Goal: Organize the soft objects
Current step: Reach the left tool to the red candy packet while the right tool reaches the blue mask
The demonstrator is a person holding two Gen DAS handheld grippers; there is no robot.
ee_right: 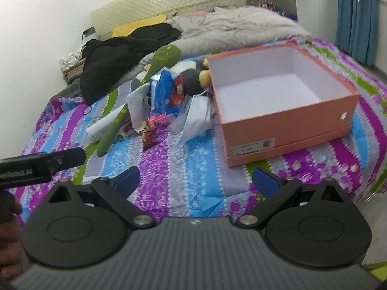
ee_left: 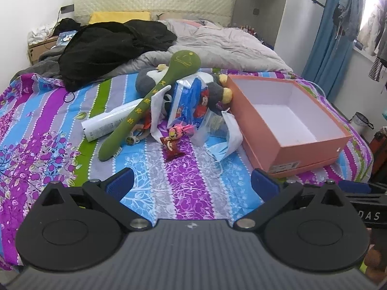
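A heap of plush toys [ee_left: 154, 79] is lying on the bed [ee_left: 183, 188], the open shoebox [ee_left: 290, 123] sitting just right of it.

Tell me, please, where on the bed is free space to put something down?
The orange box is empty inside. The striped sheet is bare between both open tongs and the pile, and also left of the green plush spoon. It is crowded around the grey plush toy and face masks.
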